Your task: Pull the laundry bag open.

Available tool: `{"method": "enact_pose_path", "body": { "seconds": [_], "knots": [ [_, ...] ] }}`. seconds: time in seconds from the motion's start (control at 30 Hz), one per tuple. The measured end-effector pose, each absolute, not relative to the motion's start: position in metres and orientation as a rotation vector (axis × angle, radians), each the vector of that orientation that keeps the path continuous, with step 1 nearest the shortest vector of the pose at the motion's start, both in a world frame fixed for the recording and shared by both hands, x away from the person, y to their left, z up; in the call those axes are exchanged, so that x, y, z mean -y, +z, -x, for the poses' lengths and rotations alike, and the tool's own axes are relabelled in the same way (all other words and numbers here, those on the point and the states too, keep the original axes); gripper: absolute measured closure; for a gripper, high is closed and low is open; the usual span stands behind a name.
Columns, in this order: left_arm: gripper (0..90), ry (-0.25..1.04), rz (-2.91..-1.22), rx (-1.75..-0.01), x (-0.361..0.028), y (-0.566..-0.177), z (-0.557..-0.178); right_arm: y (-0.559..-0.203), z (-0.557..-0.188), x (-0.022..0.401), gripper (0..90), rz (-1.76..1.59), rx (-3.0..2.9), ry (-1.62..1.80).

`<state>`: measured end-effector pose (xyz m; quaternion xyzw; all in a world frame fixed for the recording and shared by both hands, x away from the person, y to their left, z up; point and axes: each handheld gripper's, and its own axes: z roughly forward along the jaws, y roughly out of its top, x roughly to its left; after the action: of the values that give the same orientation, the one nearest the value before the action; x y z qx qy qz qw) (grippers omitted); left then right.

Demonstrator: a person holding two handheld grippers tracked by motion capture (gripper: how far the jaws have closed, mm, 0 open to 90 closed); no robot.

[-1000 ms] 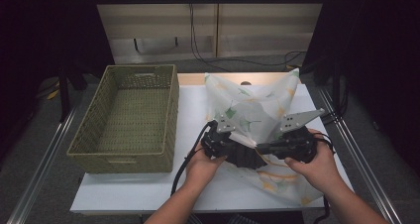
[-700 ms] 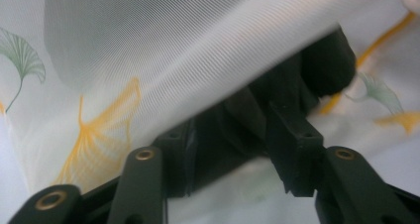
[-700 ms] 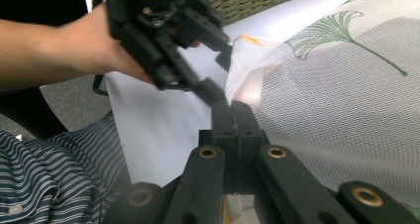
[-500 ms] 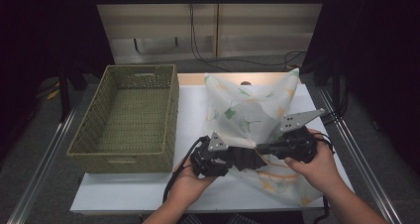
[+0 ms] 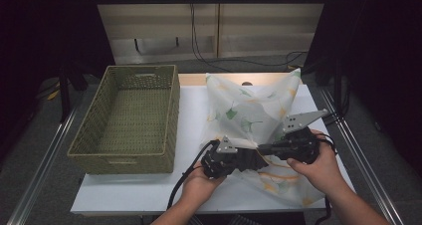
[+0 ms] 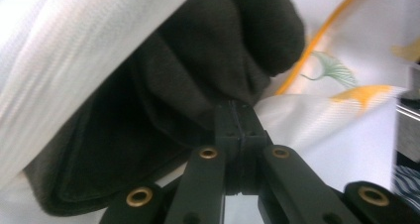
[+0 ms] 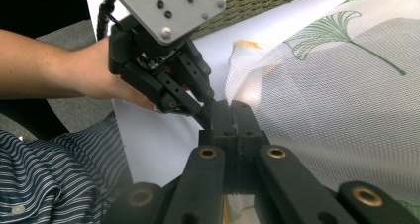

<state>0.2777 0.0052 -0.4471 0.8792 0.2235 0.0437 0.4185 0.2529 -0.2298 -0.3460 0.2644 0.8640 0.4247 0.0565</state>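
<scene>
Dark cloth (image 6: 208,70) inside the white leaf-print mesh bag (image 5: 254,105) at the table's (image 5: 194,110) near right, pinched by the just-closed left gripper (image 5: 253,161), right gripper (image 5: 262,148) touching alongside, clamped on the bag's edge.

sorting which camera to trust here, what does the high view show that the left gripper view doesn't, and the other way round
High view: the wicker basket standing left of the bag on the white table. Left gripper view: a close look at the left gripper, whose jaws have just closed, pinching a dark cloth that lies partly under white mesh. Both: the leaf-print mesh bag.
</scene>
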Motion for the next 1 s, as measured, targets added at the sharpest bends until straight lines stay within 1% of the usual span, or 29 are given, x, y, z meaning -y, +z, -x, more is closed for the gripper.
{"method": "enact_pose_path", "body": {
  "seconds": [0.1,0.13,0.17,0.27,0.33,0.37,0.4,0.5,0.53,0.6,0.7,0.73,0.77,0.8,0.9,0.93,0.97,1.0],
  "knots": [
    [90.0,0.170,-2.210,-0.598,-0.008,-0.448,-0.276,-0.346,-0.252,0.231,90.0,-0.809,-2.617,1.291],
    [89.2,0.171,-2.201,-0.616,-0.010,-0.447,-0.275,-0.347,-0.253,0.232,90.0,-0.802,-2.618,1.291],
    [86.0,0.169,-2.199,-0.628,-0.012,-0.447,-0.276,-0.347,-0.252,0.232,90.0,-0.802,-2.618,1.294],
    [65.9,0.140,-2.161,-0.687,-0.017,-0.447,-0.277,-0.347,-0.252,0.233,90.0,-0.803,-2.618,1.296],
    [52.0,0.068,-2.121,-0.716,-0.016,-0.450,-0.283,-0.347,-0.252,0.232,90.0,-0.805,-2.618,1.295],
    [43.9,0.055,-2.109,-0.743,-0.015,-0.451,-0.284,-0.348,-0.252,0.231,90.0,-0.805,-2.617,1.295],
    [39.5,0.038,-2.115,-0.742,-0.014,-0.451,-0.287,-0.347,-0.252,0.231,90.0,-0.798,-2.620,1.296],
    [37.7,0.044,-2.115,-0.756,-0.007,-0.455,-0.289,-0.347,-0.252,0.229,90.0,-0.794,-2.623,1.296],
    [38.0,0.070,-2.154,-0.759,-0.006,-0.455,-0.289,-0.346,-0.252,0.229,90.0,-0.792,-2.623,1.295],
    [38.3,0.101,-2.163,-0.796,-0.002,-0.458,-0.289,-0.346,-0.252,0.229,90.0,-0.792,-2.624,1.294],
    [38.6,0.076,-2.167,-0.785,0.000,-0.461,-0.291,-0.347,-0.253,0.230,90.0,-0.792,-2.627,1.295],
    [40.6,0.078,-2.173,-0.775,0.002,-0.462,-0.292,-0.347,-0.253,0.230,90.0,-0.794,-2.631,1.299],
    [44.7,0.089,-2.186,-0.762,0.004,-0.461,-0.293,-0.348,-0.253,0.230,90.0,-0.795,-2.631,1.295],
    [52.3,0.104,-2.182,-0.750,0.007,-0.462,-0.293,-0.349,-0.253,0.230,90.0,-0.791,-2.634,1.300],
    [79.4,0.181,-2.204,-0.722,0.017,-0.460,-0.291,-0.349,-0.253,0.229,90.0,-0.798,-2.632,1.302],
    [84.8,0.194,-2.188,-0.711,0.020,-0.461,-0.291,-0.349,-0.252,0.229,90.0,-0.798,-2.631,1.301],
    [86.4,0.204,-2.216,-0.705,0.022,-0.459,-0.292,-0.349,-0.252,0.230,90.0,-0.794,-2.633,1.300],
    [86.9,0.220,-2.195,-0.693,0.024,-0.459,-0.291,-0.349,-0.252,0.230,90.0,-0.794,-2.633,1.301]
  ]
}}
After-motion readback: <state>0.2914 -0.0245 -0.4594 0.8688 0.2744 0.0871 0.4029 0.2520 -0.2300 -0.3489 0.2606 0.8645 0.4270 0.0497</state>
